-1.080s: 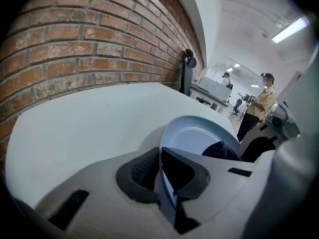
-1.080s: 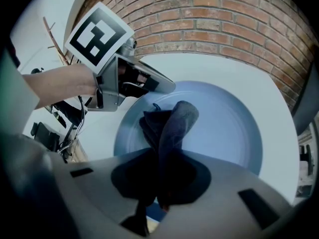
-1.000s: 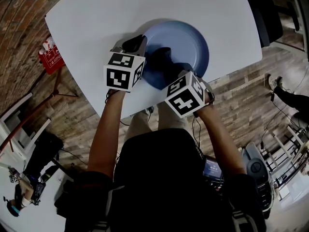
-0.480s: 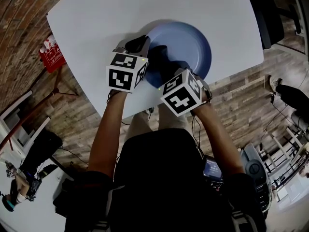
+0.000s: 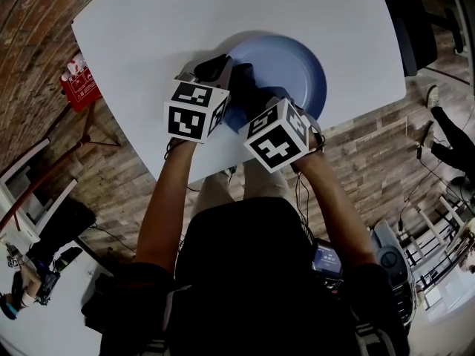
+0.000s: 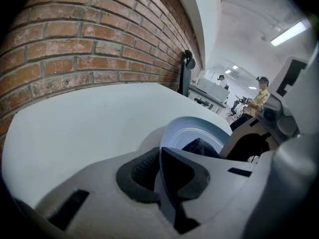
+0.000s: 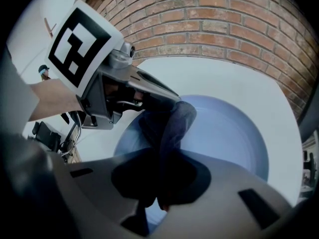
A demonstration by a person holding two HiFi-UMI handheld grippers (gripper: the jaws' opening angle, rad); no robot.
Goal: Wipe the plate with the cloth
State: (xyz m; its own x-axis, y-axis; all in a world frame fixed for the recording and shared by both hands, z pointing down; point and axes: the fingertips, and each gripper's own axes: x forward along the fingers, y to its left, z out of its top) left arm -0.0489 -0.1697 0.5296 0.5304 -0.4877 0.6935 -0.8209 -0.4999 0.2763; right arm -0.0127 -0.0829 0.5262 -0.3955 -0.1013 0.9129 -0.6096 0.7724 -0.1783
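- Head view: plate [image 5: 297, 61] sits on the white table [image 5: 185, 21], upper centre of frame, close to the table's near edge. Left gripper [image 5: 214, 68] is at the plate's left rim. Right gripper [image 5: 260, 102] comes in from below with the dark cloth [image 5: 249, 84] lying on the plate's left half.
- Left gripper view: jaws are clamped on the plate [image 6: 192, 133] rim, which runs edge-on between the pads at lower centre. The cloth [image 6: 199, 146] shows as a dark lump just past the jaws, on the plate.
- Right gripper view: jaws are closed on a bunched fold of the cloth [image 7: 172, 121], lower centre. The free end trails up over the plate [image 7: 234, 133] to the left gripper [image 7: 149, 91] at upper left. The plate's right half is bare.
- Step in hand, my read: mid-wipe, with the left side covered and the right side yet to do.
- To do it well: hold the rim clamp firm so the plate can't slide or spin. Press the cloth flat rather than dragging a thin fold, and sweep in arcs toward the bare right side. Stay clear of the left jaws (a snag there could tip the plate).
- Count: one plate, one cloth, two grippers, one table.
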